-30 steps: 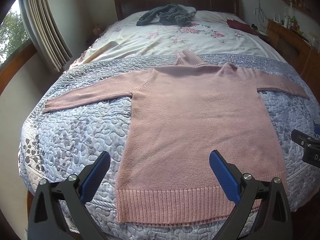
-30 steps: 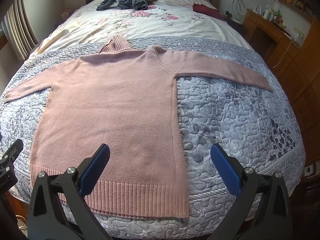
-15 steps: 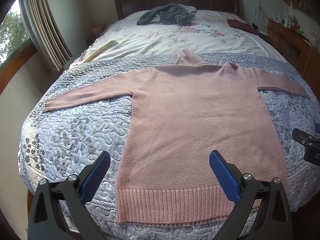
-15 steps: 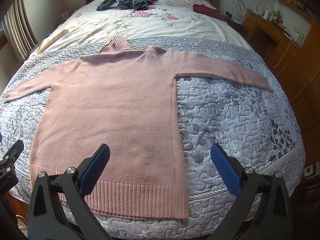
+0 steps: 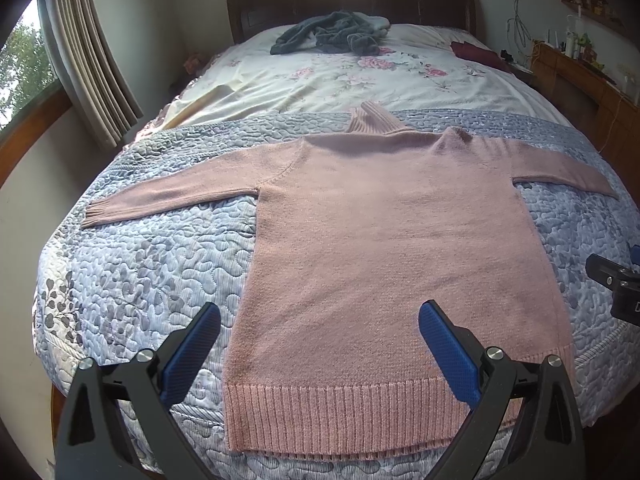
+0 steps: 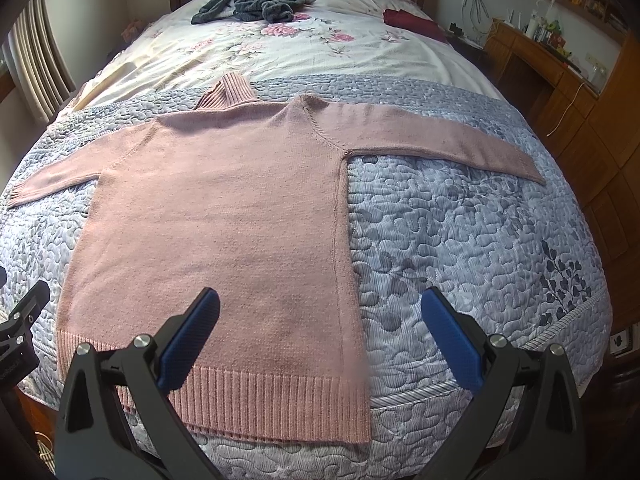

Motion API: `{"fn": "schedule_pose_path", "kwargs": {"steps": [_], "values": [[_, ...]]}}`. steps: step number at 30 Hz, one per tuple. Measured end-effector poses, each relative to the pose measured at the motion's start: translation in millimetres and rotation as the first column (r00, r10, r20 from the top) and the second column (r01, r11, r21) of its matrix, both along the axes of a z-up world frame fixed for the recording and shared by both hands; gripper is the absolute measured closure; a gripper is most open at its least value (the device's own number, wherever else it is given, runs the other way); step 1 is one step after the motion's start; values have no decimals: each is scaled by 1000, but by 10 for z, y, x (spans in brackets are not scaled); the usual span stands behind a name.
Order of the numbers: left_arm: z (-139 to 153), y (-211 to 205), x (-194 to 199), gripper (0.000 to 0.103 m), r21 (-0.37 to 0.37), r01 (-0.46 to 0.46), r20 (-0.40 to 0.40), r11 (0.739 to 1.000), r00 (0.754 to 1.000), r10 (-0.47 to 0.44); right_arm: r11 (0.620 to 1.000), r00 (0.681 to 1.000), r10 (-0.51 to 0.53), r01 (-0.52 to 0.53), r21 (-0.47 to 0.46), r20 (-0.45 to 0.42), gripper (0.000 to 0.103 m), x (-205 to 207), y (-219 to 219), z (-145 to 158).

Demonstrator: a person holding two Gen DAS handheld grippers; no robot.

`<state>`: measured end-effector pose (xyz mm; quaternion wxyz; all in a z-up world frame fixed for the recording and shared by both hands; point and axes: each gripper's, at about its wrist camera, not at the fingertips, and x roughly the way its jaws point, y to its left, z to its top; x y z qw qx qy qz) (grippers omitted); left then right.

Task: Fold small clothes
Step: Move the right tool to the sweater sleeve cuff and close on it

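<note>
A pink knit sweater (image 5: pixel 384 240) (image 6: pixel 224 216) lies flat on the bed, both sleeves spread out sideways, ribbed collar pointing to the headboard and ribbed hem nearest me. My left gripper (image 5: pixel 320 320) hovers open above the hem's left part, holding nothing. My right gripper (image 6: pixel 320 308) hovers open above the sweater's right side seam near the hem, also with nothing in it. Part of the right gripper shows at the left wrist view's right edge (image 5: pixel 618 284).
The sweater rests on a blue-grey quilted cover (image 5: pixel 140 272) (image 6: pixel 460 240) over a floral sheet (image 5: pixel 340 76). A dark grey garment pile (image 5: pixel 332 36) and a dark red cloth (image 6: pixel 412 22) lie near the headboard. Curtains (image 5: pixel 88 60) hang left; wooden furniture (image 6: pixel 580 92) stands right.
Both grippers have drifted very slightly; the sweater sits a touch lower in the left wrist view. Nothing was grasped or let go.
</note>
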<state>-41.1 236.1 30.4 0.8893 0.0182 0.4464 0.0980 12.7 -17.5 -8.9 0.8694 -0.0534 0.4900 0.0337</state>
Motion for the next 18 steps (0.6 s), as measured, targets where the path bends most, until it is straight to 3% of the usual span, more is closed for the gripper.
{"fn": "schedule_pose_path", "kwargs": {"steps": [4, 7, 10, 13, 18], "values": [[-69, -125, 163, 4, -50, 56, 27, 997, 998, -55, 1000, 999, 7, -6, -11, 34, 3, 122, -174, -36], [-136, -309, 488, 4, -70, 99, 19, 993, 995, -98, 999, 999, -3, 1, 40, 36, 3, 439, -584, -70], [-210, -537, 990, 4, -49, 109, 17, 993, 994, -108, 993, 993, -113, 112, 31, 21, 3, 1001, -1263, -133], [-312, -777, 1593, 4, -68, 100, -3, 993, 995, -100, 971, 973, -233, 233, -50, 9, 3, 1665, -2041, -279], [-462, -1280, 2467, 4, -47, 111, 29, 993, 994, -110, 915, 906, -404, 403, -35, -127, 4, 2571, -3328, -680]]}}
